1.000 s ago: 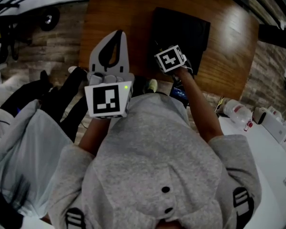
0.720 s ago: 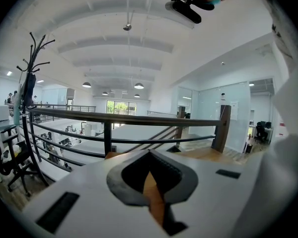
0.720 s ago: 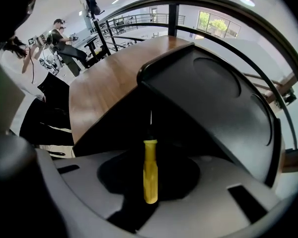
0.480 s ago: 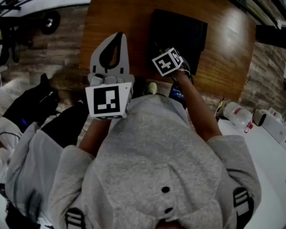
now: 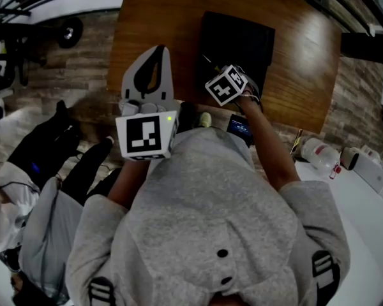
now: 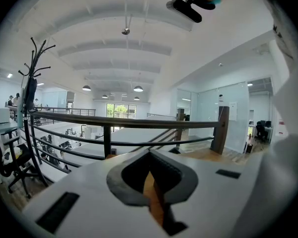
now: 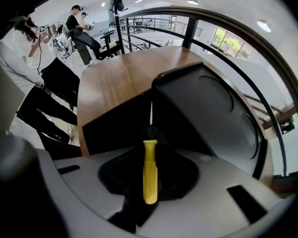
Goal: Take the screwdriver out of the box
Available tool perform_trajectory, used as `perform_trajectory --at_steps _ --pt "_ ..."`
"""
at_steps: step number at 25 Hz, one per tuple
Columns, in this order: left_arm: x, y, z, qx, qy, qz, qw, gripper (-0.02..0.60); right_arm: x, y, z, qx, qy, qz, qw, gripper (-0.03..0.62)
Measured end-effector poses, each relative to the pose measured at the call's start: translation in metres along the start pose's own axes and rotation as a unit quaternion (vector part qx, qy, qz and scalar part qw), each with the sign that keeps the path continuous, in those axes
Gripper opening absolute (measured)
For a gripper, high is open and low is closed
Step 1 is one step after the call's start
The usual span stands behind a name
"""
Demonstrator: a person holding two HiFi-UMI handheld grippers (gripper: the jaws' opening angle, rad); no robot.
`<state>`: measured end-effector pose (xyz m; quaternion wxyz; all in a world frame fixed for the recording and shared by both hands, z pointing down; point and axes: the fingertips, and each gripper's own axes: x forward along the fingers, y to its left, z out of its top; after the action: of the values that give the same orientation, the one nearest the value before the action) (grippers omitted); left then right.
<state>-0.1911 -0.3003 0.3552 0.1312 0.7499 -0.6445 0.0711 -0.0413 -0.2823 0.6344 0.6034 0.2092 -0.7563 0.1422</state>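
Right gripper [image 7: 150, 155] has rolled; its jaws, just closing, grip the yellow screwdriver [image 7: 150, 170] by the box [image 7: 208, 113]. A light hold could let it twist and drop back. Left gripper [image 6: 151, 182] jaws are closed, empty.

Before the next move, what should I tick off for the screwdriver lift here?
1. Grip: the right gripper clamps the screwdriver by its yellow handle, and its jaws have just been closing on it: ok.
2. Shaft lies straight along the jaws: ok.
3. Tip clear of the box: cannot tell.
4. The left gripper is shut, empty and apart from the box: ok.
5. Box rests on the table: ok.
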Motion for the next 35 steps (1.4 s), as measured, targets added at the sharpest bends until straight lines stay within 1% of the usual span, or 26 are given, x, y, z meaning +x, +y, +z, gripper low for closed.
perform_trajectory --at_steps 4,9,17,20,23,26,29,32,35 --pt "-0.007 -0.008 0.003 0.014 -0.007 -0.002 0.9999 0.013 -0.009 0.000 -0.004 -0.005 -0.009 -0.004 1.000 0.083" --pt "-0.016 -0.018 0.003 0.008 -0.015 -0.003 0.9999 0.013 -0.019 0.001 -0.008 -0.010 -0.024 -0.008 1.000 0.083" --pt "-0.038 -0.043 0.004 0.026 -0.023 -0.009 0.9994 0.012 -0.043 0.006 -0.022 -0.009 -0.061 -0.015 0.998 0.083" --pt "-0.047 -0.052 0.005 0.028 -0.024 -0.010 0.9993 0.012 -0.058 0.008 -0.026 -0.001 -0.080 -0.019 0.997 0.083" --pt "-0.059 -0.059 0.004 0.027 -0.028 -0.013 0.9992 0.013 -0.075 0.011 -0.027 0.011 -0.110 -0.025 0.994 0.083" --pt "-0.068 -0.066 0.002 0.029 -0.028 -0.014 0.9991 0.013 -0.095 0.010 -0.026 0.029 -0.151 -0.036 0.988 0.084" --pt "-0.076 -0.076 0.001 0.034 -0.032 -0.014 0.9988 0.013 -0.123 0.006 -0.024 0.048 -0.203 -0.040 0.977 0.084" --pt "-0.085 -0.088 0.002 0.036 -0.035 -0.016 0.9986 0.012 -0.157 0.005 -0.023 0.065 -0.261 -0.041 0.962 0.084" --pt "-0.096 -0.096 0.003 0.048 -0.040 -0.016 0.9979 0.012 -0.196 0.005 -0.021 0.077 -0.315 -0.051 0.945 0.084"
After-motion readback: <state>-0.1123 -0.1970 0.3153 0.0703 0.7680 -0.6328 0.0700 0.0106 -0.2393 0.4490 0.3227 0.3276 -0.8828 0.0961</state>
